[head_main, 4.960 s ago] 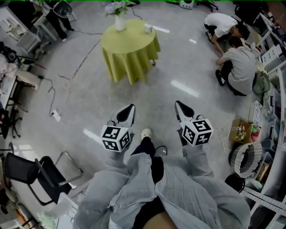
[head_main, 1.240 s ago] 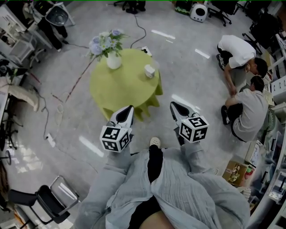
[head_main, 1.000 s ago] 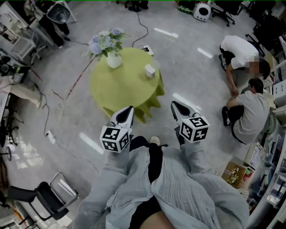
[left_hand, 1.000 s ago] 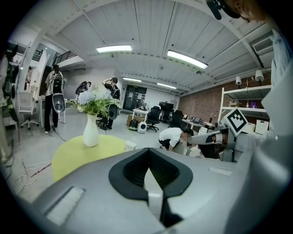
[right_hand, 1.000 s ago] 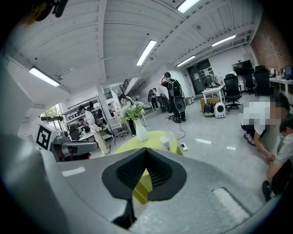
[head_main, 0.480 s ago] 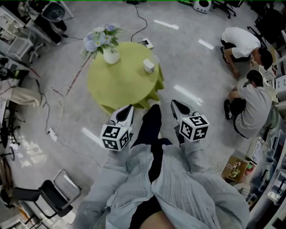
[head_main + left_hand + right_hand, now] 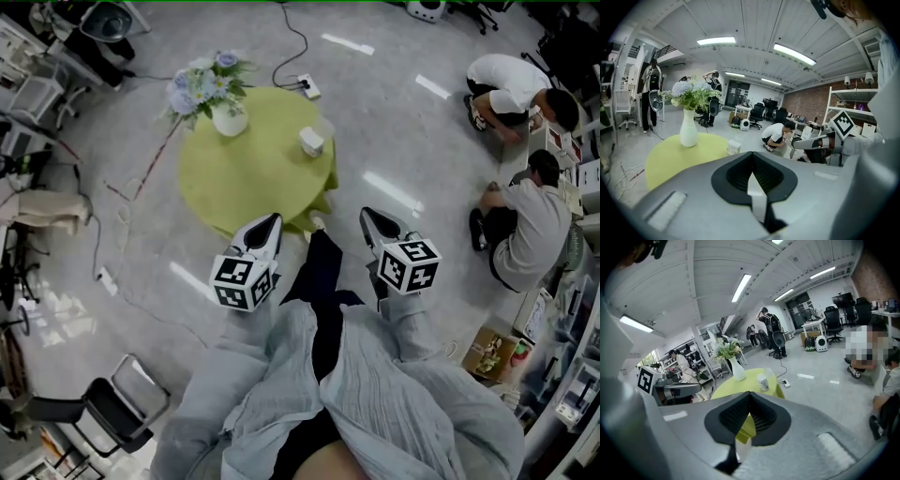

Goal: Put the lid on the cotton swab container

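A round table with a yellow-green cloth [image 7: 246, 173] stands ahead of me on the floor. On it are a white vase of flowers [image 7: 228, 119] and a small white cotton swab container [image 7: 310, 142]. A clear piece that may be the lid [image 7: 324, 127] sits beside the container; it is too small to tell. My left gripper [image 7: 269, 223] and right gripper [image 7: 367, 216] are held side by side in the air, short of the table, jaws together and nothing in them. The container [image 7: 734, 147] shows in the left gripper view past the left gripper [image 7: 752, 154]. The right gripper view has the container [image 7: 762, 382] beyond the right gripper [image 7: 749, 393].
Two people crouch on the floor at the right [image 7: 514, 82] [image 7: 527, 227]. A power strip and cable [image 7: 306, 86] lie behind the table. A black chair [image 7: 89, 412] stands at the lower left, boxes [image 7: 497, 352] and shelving at the right edge.
The table has come much closer as I walked toward it. A dark trouser leg has stepped forward between the grippers. Both grippers keep the same pose.
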